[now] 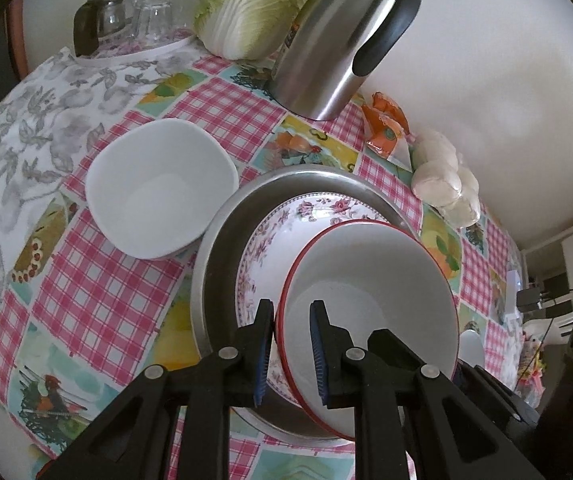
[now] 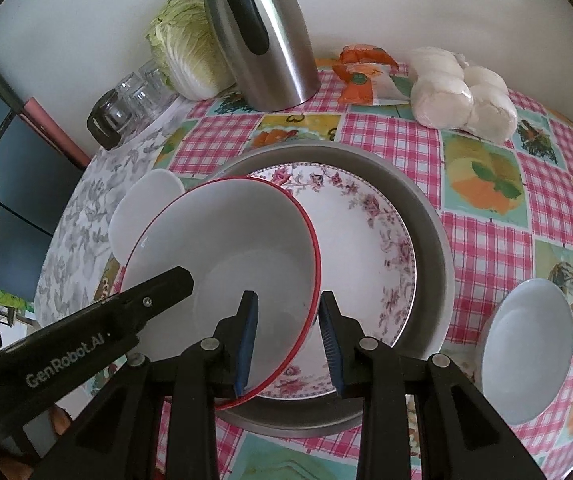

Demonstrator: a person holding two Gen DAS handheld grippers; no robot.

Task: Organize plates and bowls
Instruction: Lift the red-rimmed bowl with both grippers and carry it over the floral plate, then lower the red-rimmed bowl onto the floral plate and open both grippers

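Both grippers grip the same red-rimmed bowl (image 1: 370, 300) by opposite sides of its rim. The left gripper (image 1: 292, 344) has its jaws closed as narrow as they go, one blue pad outside the wall and one inside, with the rim pinched between them. The right gripper (image 2: 288, 338) is clamped likewise on the far side, its jaws a little wider, the red edge running between the pads. The bowl tilts directly ahead of both tools, over a floral plate (image 2: 366, 232) that lies inside a metal basin (image 2: 430, 224). Whether the bowl touches the plate cannot be told. Ahead and left of the left gripper sits a white square bowl (image 1: 158, 188); to the right of the right gripper lies a pale blue bowl (image 2: 526, 356). Farther ahead stand a steel jug (image 2: 270, 40) and a cabbage (image 1: 254, 4).
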